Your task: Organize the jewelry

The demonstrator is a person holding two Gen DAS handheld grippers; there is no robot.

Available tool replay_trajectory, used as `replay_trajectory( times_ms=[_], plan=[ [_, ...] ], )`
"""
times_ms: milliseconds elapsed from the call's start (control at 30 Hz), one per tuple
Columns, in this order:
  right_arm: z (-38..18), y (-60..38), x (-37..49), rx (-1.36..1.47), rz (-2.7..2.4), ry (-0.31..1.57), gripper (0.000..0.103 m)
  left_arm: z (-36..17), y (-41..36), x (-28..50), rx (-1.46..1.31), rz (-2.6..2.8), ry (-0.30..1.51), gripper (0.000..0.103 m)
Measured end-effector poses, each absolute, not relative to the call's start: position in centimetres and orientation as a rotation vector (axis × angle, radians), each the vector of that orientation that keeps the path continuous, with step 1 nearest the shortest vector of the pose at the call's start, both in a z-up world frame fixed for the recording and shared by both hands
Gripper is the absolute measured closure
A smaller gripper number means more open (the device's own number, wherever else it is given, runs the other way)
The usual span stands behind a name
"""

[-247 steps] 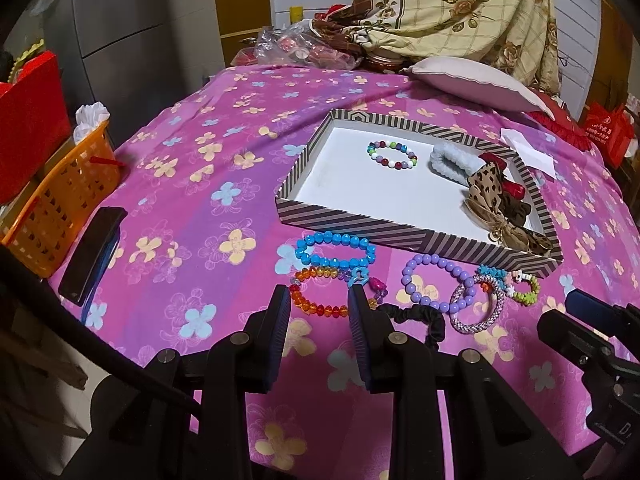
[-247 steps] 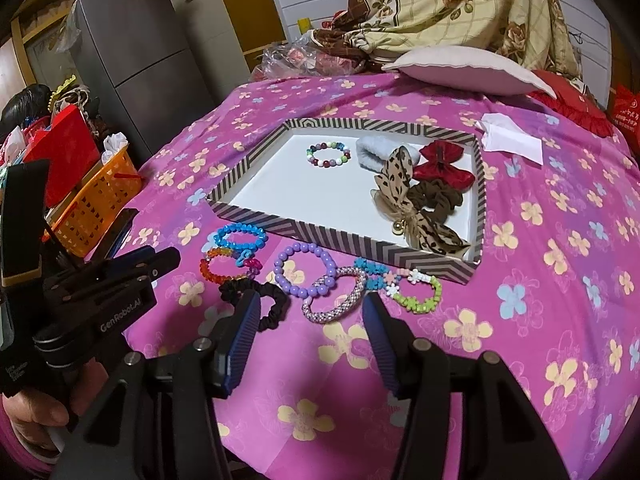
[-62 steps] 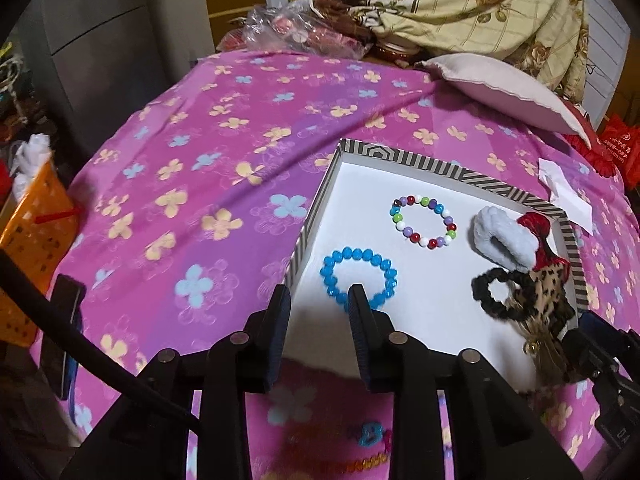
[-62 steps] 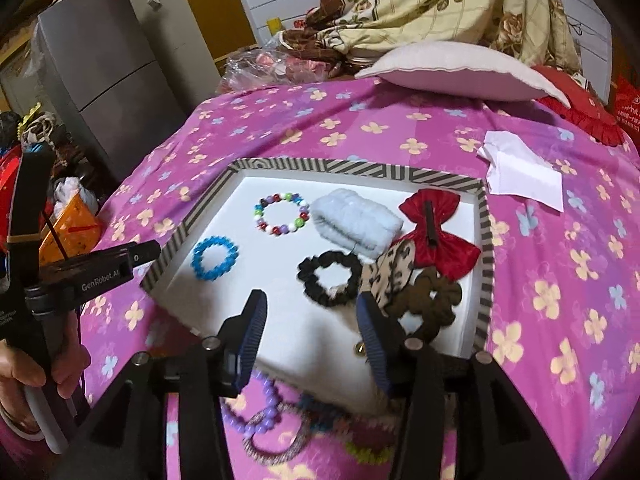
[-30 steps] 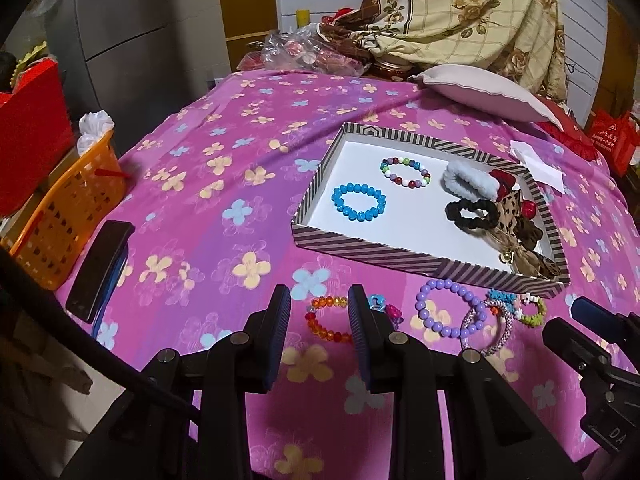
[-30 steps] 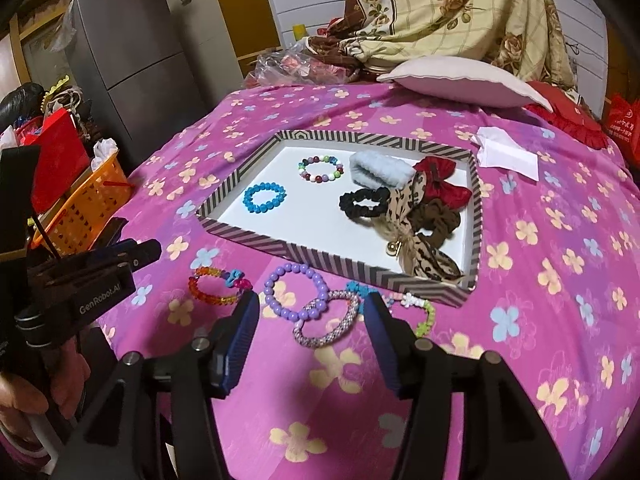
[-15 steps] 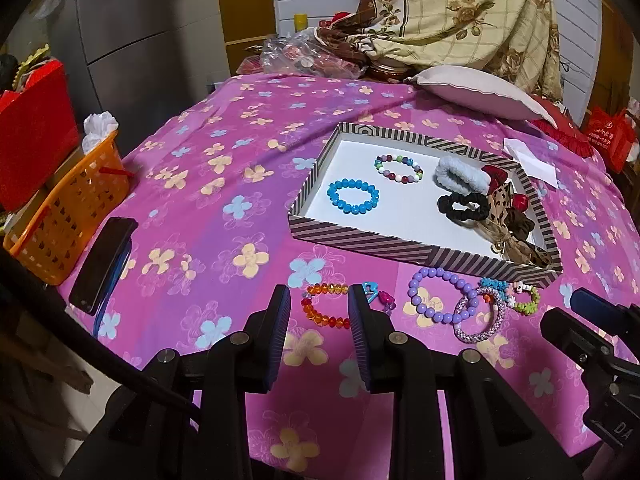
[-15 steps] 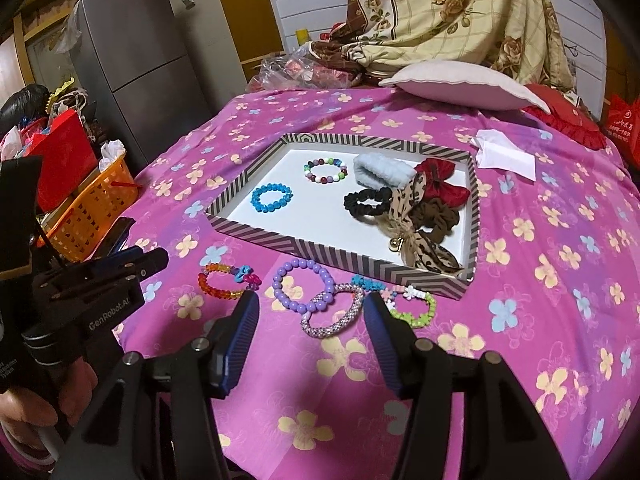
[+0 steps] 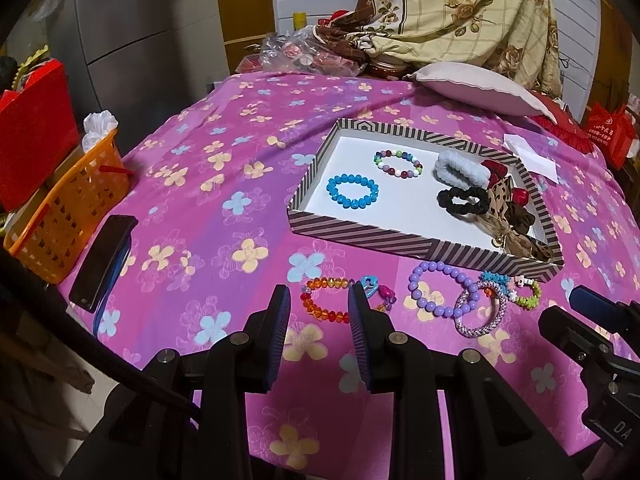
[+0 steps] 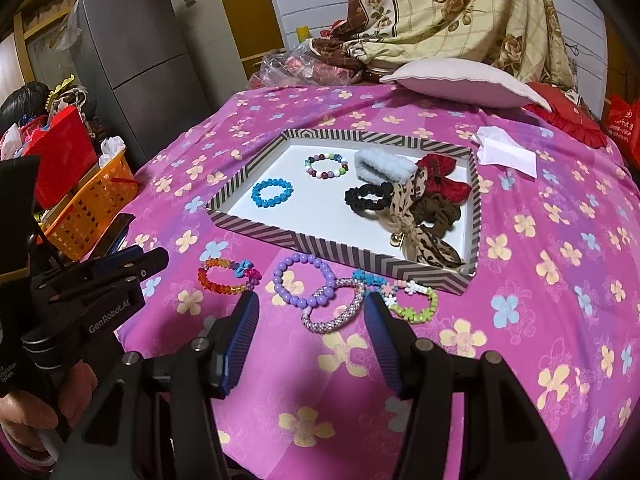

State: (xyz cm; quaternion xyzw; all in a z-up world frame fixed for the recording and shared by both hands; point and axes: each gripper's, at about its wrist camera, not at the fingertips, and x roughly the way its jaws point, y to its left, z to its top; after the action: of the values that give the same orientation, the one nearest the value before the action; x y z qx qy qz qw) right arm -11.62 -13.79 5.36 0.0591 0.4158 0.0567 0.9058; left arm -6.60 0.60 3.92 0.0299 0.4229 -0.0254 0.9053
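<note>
The left hand-held gripper (image 9: pixel 316 306) is seen with its two blue pads standing apart and nothing gripped between them; through the gap, part of the orange beaded bracelet (image 9: pixel 325 299) is framed on the cloth beyond, and no contact between pads and beads can be made out. The right hand-held gripper (image 10: pixel 310 318) is likewise held apart, wider than the left, with nothing clamped; the silver-lilac woven bangle (image 10: pixel 334 309) is seen lying in the space ahead of its pads, not touched by them. Both tools are held over the near edge of the bed (image 10: pixel 560 320), which is covered in a pink flowered sheet. In the right wrist view, the left tool is seen at 9 o'clock, carried in a hand (image 10: pixel 24 416). A row of pieces is laid on the sheet just in front of the striped tray (image 10: pixel 344 249): the orange bracelet at the left, then the purple bead bracelet (image 10: pixel 304 282), which is overlapped by the woven bangle, then a green flower bracelet (image 10: pixel 412 304) at the right. Inside the tray, a blue bead bracelet (image 10: pixel 272 193) is placed at 9 o'clock, a multicoloured bead bracelet (image 10: pixel 326 166) at 11 o'clock, and a black scrunchie (image 10: pixel 366 197) near the centre, beside a pale fluffy band (image 10: pixel 382 166), a red bow (image 10: pixel 440 178) and leopard-print ties (image 10: pixel 424 240) piled toward 3 o'clock.
</note>
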Motion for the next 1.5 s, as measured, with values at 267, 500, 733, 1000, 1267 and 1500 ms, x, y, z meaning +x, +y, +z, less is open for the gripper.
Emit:
replay_trajectory(
  times_ms=[267, 500, 733, 1000, 1267, 1500],
  plan=[
    [5.0, -14.0, -11.6, 0.125, 0.113, 0.865, 0.046, 3.5, 0.7, -6.3, 0.062, -0.049, 0.884, 0.063],
    [4.7, -14.5, -11.5, 0.129, 0.110, 0.875, 0.046, 3.1, 0.7, -6.1, 0.061, -0.043, 0.896, 0.063],
    [4.5, -14.5, -11.4, 0.127, 0.111, 0.881, 0.046, 2.8, 0.7, -6.1, 0.063, -0.041, 0.903, 0.063],
    [4.3, -14.3, -11.4, 0.122, 0.115, 0.887, 0.046, 2.7, 0.8, -6.1, 0.061, -0.040, 0.906, 0.063],
    [3.7, -14.4, -11.2, 0.121, 0.114, 0.900, 0.045, 2.2, 1.0, -6.1, 0.056, -0.042, 0.919, 0.063],
    [3.4, -14.7, -11.2, 0.121, 0.115, 0.913, 0.045, 1.7, 2.4, -5.4, 0.016, -0.058, 0.963, 0.063]
  ],
)
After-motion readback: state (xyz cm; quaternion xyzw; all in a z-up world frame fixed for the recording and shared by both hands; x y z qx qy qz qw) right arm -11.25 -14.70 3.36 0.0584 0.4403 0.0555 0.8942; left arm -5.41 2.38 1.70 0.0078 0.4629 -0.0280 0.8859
